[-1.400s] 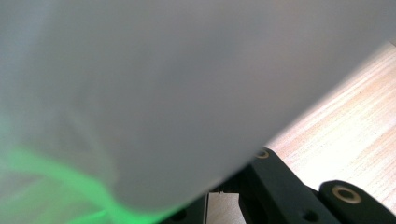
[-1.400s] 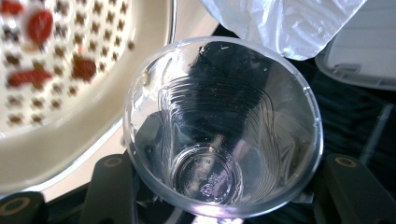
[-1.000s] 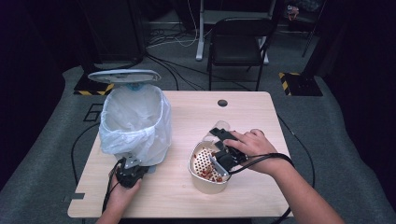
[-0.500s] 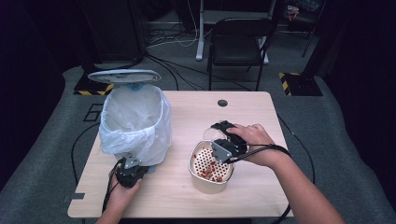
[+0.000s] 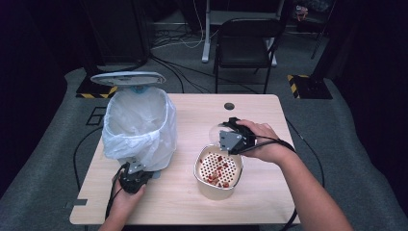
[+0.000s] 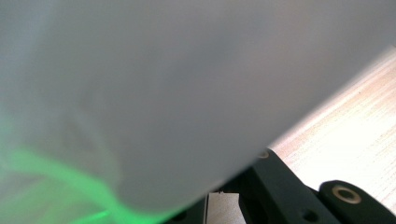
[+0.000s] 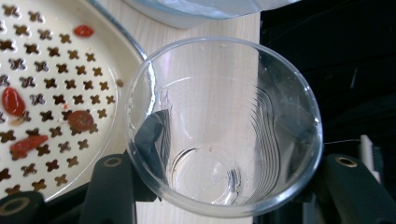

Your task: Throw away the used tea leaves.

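On the table's right half, the right gripper (image 5: 230, 138) pinches an empty clear plastic cup (image 7: 219, 126) between its jaws, tipped on its side just beyond the cream strainer basket (image 5: 217, 168), where red bits (image 7: 11, 100) lie on the perforated floor. The pouring step looks done. Next, the cup probably goes to the lined trash bin (image 5: 139, 125), calling for a steady carry leftward over its rim. The left gripper (image 5: 132, 179), jaws pressed together, sits at the bin's base, seemingly steadying it.
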Action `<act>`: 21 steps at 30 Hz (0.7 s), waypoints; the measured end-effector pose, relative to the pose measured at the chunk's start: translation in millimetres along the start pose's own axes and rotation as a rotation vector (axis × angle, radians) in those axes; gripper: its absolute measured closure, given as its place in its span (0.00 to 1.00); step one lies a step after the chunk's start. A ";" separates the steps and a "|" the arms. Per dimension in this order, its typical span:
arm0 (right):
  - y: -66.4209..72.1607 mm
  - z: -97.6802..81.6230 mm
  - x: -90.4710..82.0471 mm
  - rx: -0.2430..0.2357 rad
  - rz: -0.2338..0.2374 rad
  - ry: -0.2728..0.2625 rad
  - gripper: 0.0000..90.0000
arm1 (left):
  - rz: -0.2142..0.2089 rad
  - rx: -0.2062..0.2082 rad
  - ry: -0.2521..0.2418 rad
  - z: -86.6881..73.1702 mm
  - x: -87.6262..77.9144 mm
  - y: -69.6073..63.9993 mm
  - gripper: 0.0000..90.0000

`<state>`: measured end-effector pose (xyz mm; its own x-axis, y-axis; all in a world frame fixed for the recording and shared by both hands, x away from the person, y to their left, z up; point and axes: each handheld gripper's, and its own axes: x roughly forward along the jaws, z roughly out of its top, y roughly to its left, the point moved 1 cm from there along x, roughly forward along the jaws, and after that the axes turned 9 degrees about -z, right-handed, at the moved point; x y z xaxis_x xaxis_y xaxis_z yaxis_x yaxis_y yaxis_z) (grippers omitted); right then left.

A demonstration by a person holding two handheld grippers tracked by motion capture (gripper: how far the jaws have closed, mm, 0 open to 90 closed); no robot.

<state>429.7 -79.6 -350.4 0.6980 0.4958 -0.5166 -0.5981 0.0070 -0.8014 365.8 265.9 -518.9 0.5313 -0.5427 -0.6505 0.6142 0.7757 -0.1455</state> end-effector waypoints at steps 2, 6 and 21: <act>-3.1 -1.3 1.2 0.029 0.011 -0.005 0.48 | -0.003 0.002 -0.003 0.0 0.3 0.0 1.00; -10.2 -4.2 2.1 0.101 0.028 -0.026 0.48 | -0.003 0.002 -0.003 -0.1 0.3 0.0 1.00; -35.6 -11.4 0.4 0.338 0.101 -0.080 0.48 | -0.002 -0.004 -0.003 0.0 0.0 0.1 1.00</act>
<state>455.8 -89.6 -325.5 0.6040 0.5750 -0.5519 -0.7681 0.2350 -0.5957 365.9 265.9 -518.9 0.5317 -0.5451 -0.6482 0.6128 0.7759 -0.1498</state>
